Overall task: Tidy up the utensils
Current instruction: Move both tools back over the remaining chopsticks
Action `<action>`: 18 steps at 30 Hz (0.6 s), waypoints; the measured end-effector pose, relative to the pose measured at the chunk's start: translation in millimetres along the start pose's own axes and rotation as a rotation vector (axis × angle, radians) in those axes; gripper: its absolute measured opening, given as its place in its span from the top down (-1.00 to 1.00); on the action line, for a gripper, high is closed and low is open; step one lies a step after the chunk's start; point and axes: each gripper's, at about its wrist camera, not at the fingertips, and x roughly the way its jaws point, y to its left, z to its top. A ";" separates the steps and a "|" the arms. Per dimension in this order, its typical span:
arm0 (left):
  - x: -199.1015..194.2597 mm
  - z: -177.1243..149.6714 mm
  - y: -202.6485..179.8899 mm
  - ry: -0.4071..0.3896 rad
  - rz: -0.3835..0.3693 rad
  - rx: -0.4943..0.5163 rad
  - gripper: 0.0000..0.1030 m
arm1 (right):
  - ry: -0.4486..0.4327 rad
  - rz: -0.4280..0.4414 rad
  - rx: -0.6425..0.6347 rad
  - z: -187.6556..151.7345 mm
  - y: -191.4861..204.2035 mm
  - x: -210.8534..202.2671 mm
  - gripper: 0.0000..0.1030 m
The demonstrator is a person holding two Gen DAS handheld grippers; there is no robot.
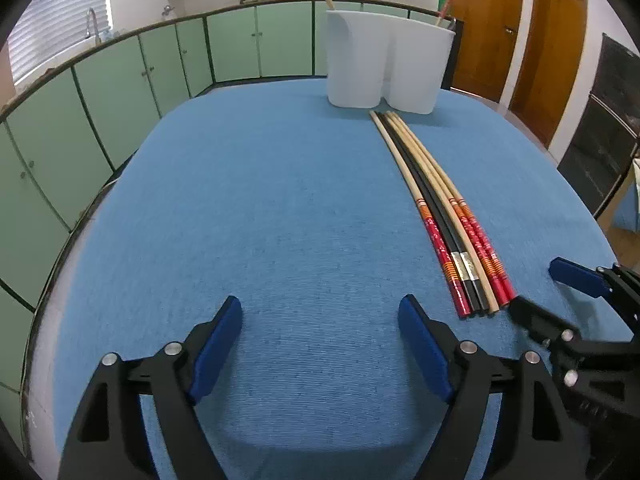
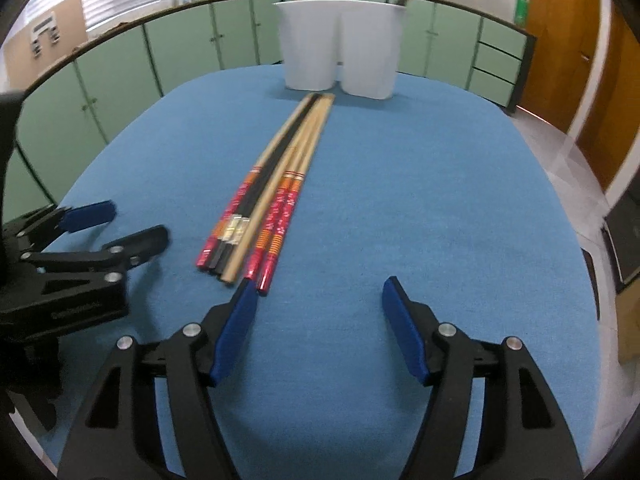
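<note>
Between your two tools, on the blue tablecloth, the work is waiting: your left gripper is hanging with its jaws spread wide and nothing between the blue pads but bare cloth, and your right gripper is sitting with its jaws well apart too, likewise holding nothing. Moving outward from the right one, its left pad is lying just beside the near end of the outermost red-handled stick (whether it is touching, the view is not showing clearly). The bundle of chopsticks is lying flat, six or so side by side, red and black handle ends toward you and pale tips pointing away at the white two-compartment holder, which is standing upright at the far side of the table with a stick or two already leaning in it. So the long axis is running almost straight away from you, roughly in line with both tools. From the left gripper the bundle is sitting off to the right and slightly ahead; the right hand is looking the nearer, so I am judging that you are wanting to shift it slightly left to straddle a stick across its width.
</note>
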 end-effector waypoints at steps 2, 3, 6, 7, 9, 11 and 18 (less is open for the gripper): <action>0.4 -0.3 1.3 -0.002 -0.003 -0.005 -0.55 | -0.006 -0.028 0.011 0.1 -6.8 -0.6 -0.23; 1.0 0.1 1.2 -0.002 -0.003 -0.005 -0.55 | -0.008 -0.037 0.016 -0.6 -10.2 -2.3 -0.23; 1.0 -0.3 2.1 -0.002 -0.001 -0.003 -0.57 | -0.012 0.002 0.036 -3.1 -14.1 -5.5 -0.16; 0.6 -0.8 2.8 -0.003 -0.001 -0.003 -0.57 | -0.012 0.014 0.035 -3.7 -12.9 -5.9 -0.14; 0.6 -0.9 3.1 -0.004 -0.001 -0.004 -0.57 | -0.009 0.026 0.020 -3.8 -8.2 -4.9 0.01; 0.1 -2.1 4.5 -0.007 -0.003 -0.009 -0.57 | -0.010 0.027 0.007 -2.6 -3.7 -3.9 0.11; 0.5 -2.1 4.3 -0.004 0.004 -0.007 -0.58 | -0.015 0.065 -0.018 1.1 8.1 -0.5 0.89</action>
